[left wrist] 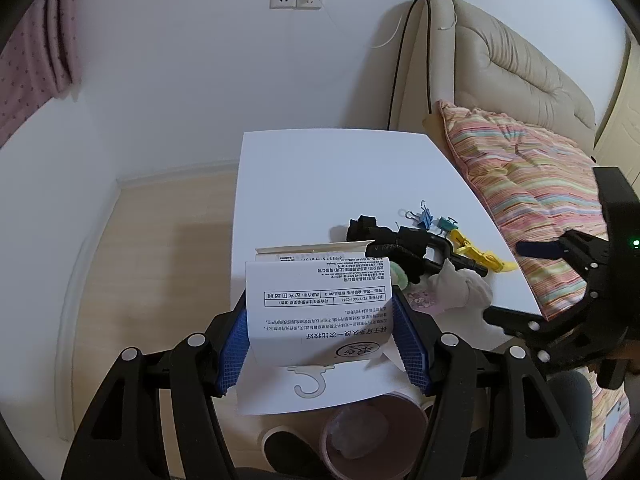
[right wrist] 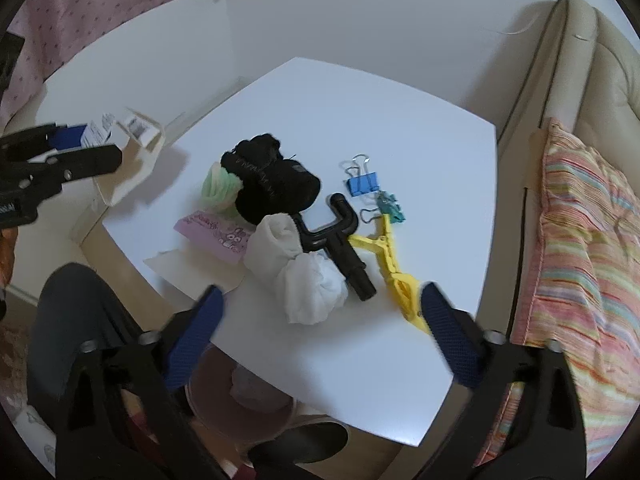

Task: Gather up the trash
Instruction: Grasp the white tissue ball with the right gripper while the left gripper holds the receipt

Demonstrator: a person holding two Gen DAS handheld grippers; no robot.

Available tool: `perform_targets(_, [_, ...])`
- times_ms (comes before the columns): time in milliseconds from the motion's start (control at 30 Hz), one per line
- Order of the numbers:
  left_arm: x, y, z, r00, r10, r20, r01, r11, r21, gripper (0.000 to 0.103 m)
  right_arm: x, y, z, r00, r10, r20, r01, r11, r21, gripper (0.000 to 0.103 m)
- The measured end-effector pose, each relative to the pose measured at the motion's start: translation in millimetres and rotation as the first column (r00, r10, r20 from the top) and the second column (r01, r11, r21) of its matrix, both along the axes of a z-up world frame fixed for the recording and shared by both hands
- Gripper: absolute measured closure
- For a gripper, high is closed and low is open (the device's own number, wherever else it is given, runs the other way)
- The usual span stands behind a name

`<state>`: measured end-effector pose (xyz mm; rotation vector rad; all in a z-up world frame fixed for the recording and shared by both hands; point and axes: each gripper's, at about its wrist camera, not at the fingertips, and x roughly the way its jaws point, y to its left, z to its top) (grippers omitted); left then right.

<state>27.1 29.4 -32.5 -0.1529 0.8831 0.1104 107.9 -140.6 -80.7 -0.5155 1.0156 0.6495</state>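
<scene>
My left gripper (left wrist: 320, 340) is shut on a white printed cardboard package (left wrist: 316, 304), held above the near edge of the white table (left wrist: 320, 176). A pink bin (left wrist: 372, 436) with crumpled waste inside stands on the floor just below it. My right gripper (right wrist: 322, 300) is open over the table's near side, its blue pads on either side of a crumpled white wad (right wrist: 308, 284) without touching it. Beside the wad lie a black cloth bundle (right wrist: 272, 184), a black plastic forked piece (right wrist: 340, 240) and a yellow clip (right wrist: 396, 268).
A blue binder clip (right wrist: 363, 184), a teal clip (right wrist: 390, 208), a pink packet (right wrist: 216, 236) and a green item (right wrist: 218, 190) lie on the table (right wrist: 360, 112). A flat card with a hook cut-out (left wrist: 320, 384) lies at the edge. A striped cushion (right wrist: 580, 240) borders the right.
</scene>
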Motion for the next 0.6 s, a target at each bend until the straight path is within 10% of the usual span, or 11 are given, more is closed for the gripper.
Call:
perform_targets(333, [-3.0,0.8,-1.6,1.0,-0.018,-0.001,0.018,1.0,-0.002,0.04,8.3,8.9,-17.7,0.997,0.044,-0.058,-0.046,0.998,-0.038,0.074])
perform_targets(600, [-5.3,-2.0,-0.4,0.999,-0.037,0.006,0.037,0.999,-0.001,0.04,3.1,9.2,-13.8,0.998,0.046,-0.053,-0.046,0.999,-0.007,0.089])
